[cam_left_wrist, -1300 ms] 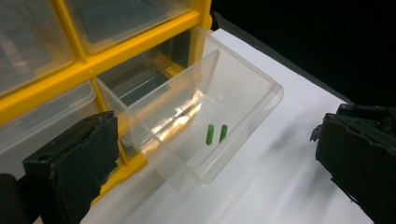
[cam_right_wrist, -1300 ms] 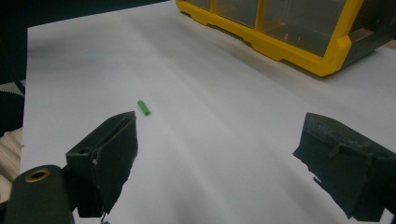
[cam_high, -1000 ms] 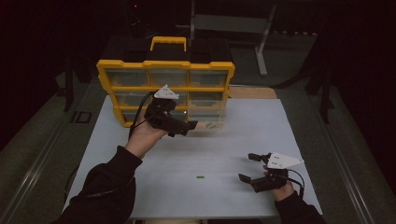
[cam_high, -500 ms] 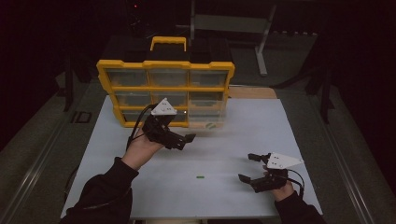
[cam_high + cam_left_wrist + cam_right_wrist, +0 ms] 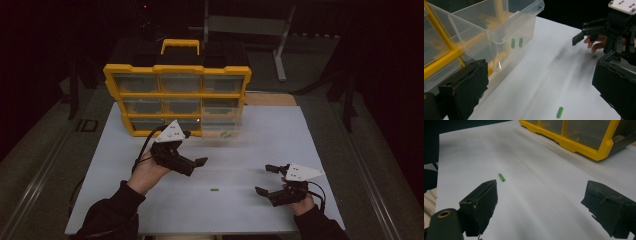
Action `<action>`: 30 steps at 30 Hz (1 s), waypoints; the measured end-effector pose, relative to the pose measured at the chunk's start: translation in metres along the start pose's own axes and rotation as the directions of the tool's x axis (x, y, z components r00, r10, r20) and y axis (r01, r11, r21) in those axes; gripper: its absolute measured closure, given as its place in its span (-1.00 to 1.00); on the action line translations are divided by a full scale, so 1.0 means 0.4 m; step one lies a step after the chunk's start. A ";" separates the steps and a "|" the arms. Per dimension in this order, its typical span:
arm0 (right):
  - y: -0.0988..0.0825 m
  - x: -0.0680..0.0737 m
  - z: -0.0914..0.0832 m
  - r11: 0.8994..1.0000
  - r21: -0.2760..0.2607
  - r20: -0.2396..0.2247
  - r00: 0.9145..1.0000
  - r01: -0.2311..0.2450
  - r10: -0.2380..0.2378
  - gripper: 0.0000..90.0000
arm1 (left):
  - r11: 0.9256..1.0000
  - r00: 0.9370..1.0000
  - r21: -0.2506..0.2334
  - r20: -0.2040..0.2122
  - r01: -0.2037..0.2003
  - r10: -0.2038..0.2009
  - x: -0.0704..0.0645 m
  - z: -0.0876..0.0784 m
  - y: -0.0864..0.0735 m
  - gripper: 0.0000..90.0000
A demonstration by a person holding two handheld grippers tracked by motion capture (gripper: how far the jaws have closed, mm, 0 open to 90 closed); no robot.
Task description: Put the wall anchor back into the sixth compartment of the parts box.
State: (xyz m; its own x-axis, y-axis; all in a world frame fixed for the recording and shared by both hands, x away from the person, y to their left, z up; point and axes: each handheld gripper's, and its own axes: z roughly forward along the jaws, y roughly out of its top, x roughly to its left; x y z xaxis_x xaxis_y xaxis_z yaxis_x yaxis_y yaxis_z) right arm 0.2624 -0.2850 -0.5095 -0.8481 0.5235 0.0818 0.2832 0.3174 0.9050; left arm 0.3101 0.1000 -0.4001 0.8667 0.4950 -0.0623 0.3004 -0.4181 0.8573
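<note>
Overhead, white table sheet [image 5: 260, 150] bears yellow organizer [image 5: 177, 100]; dark room surrounds.

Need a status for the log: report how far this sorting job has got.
Done: two small green pegs lie in the pulled-out clear plastic drawer. In hand: nothing; the left gripper and right gripper are open. Left: one green peg lies on the white table.

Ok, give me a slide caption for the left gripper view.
Open left gripper above a green peg on the white table, two more pegs in the clear drawer.
</note>
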 end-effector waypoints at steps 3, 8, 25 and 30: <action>0.000 0.000 0.000 1.000 0.000 0.000 1.000 0.001 -0.001 -0.73 | 1.000 1.000 0.000 0.009 0.001 -0.001 -0.003 -0.001 -0.013 -1.00; 0.000 0.001 0.001 1.000 -0.001 -0.001 1.000 -0.001 0.001 -0.73 | 1.000 1.000 0.017 0.012 -0.010 0.010 -0.011 0.003 -0.035 -0.97; 0.000 0.003 0.003 1.000 0.003 -0.004 1.000 -0.001 0.001 -0.73 | 1.000 0.996 -0.002 0.095 0.004 -0.004 -0.036 0.018 -0.115 -0.97; -0.001 0.003 0.006 1.000 0.005 -0.006 1.000 -0.001 0.001 -0.73 | 0.999 0.994 0.028 0.103 0.022 -0.024 -0.046 0.031 -0.125 -0.97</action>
State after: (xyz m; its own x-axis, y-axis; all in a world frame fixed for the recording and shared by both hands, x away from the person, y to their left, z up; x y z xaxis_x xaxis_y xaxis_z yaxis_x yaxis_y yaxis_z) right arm 0.2621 -0.2827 -0.5108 -0.8505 0.5191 0.0849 0.2859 0.3208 0.9029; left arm 0.2839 0.1022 -0.4484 0.8955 0.4239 -0.1355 0.3299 -0.4282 0.8413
